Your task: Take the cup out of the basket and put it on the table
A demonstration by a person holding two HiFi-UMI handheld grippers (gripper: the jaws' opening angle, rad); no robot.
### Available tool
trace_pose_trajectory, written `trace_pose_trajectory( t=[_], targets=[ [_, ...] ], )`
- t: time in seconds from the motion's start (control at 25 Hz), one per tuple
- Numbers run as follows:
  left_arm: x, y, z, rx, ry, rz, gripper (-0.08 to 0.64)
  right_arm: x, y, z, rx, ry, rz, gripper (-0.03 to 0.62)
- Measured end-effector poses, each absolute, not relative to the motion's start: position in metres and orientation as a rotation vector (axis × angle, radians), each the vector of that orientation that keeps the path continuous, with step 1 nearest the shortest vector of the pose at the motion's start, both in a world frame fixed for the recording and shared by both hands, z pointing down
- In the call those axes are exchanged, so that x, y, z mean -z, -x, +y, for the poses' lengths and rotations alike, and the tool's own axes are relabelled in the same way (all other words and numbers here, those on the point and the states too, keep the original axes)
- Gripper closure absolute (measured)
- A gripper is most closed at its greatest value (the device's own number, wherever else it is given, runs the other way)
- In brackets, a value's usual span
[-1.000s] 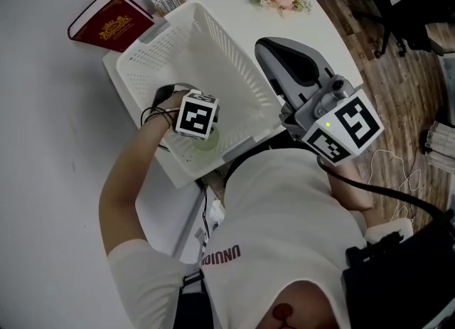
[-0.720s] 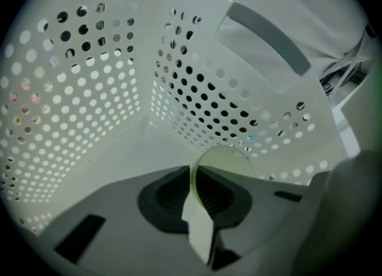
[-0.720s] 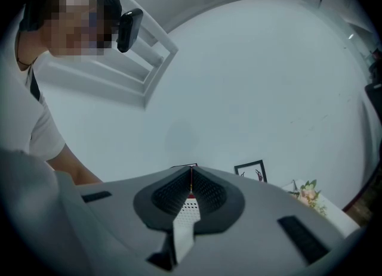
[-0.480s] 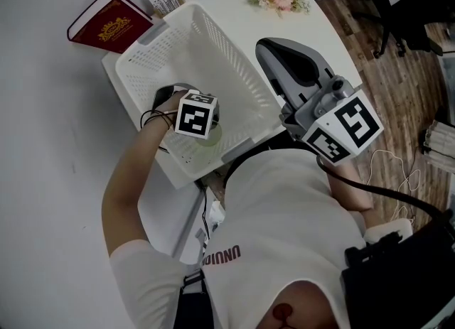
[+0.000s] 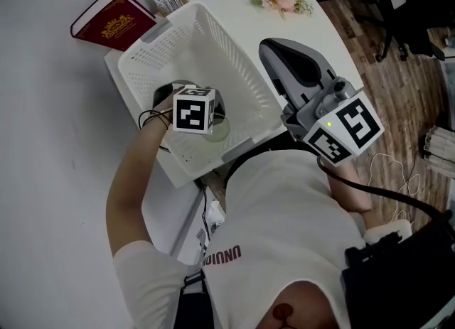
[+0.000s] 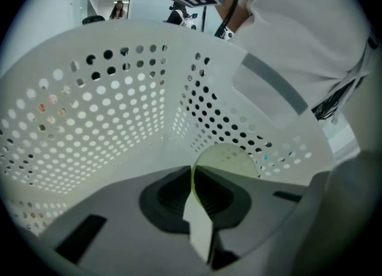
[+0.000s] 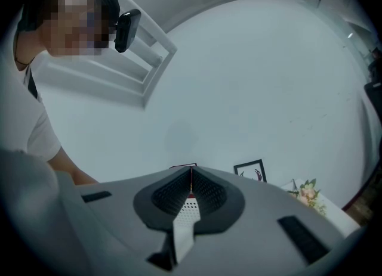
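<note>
Pinches thin rim of pale-green cup (image 6: 234,160) w/ left gripper (image 6: 192,176), low inside basket (image 6: 89,120) by its near wall. Best to lift straight up, grip firm, cup level, clear of basket edge, then across to table (image 5: 323,25). Holds right gripper (image 7: 191,179) pressed together, empty, off to the right.

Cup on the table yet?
No, the cup is inside the basket, its rim pinched by the left gripper.
</note>
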State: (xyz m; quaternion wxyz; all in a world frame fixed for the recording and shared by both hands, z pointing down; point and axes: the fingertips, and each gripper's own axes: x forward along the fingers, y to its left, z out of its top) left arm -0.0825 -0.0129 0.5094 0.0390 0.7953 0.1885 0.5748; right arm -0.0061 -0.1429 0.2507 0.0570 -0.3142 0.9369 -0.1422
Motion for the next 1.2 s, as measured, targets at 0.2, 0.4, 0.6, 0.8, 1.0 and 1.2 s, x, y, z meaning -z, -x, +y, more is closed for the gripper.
trace_pose_trajectory(
  t=[0.2, 0.4, 0.6, 0.8, 1.0, 1.2],
  targets=[
    [-0.493, 0.07, -0.027, -1.692, -2.524, 0.409, 0.532, -0.249, 0.006, -0.143, 0.434, 0.943, 2.837, 0.572],
    [-0.478, 0.065, -0.04, -1.675, -2.613, 0.236, 0.532, -0.248, 0.008, -0.142, 0.436, 0.917, 2.833, 0.572],
    [-0.462, 0.068, -0.057, -1.642, -2.665, 0.03, 0.532, -0.245, 0.01, -0.141, 0.433, 0.884, 2.835, 0.572],
    [-0.436, 0.073, -0.071, -1.629, -2.708, -0.167, 0.534, -0.242, 0.015, -0.139, 0.43, 0.848, 2.839, 0.572],
    [-0.414, 0.081, -0.081, -1.624, -2.713, -0.366, 0.534, -0.237, 0.023, -0.134, 0.409, 0.802, 2.855, 0.572],
    [-0.391, 0.085, -0.087, -1.594, -2.743, -0.563, 0.534, -0.232, 0.026, -0.13, 0.392, 0.783, 2.855, 0.572]
  ],
)
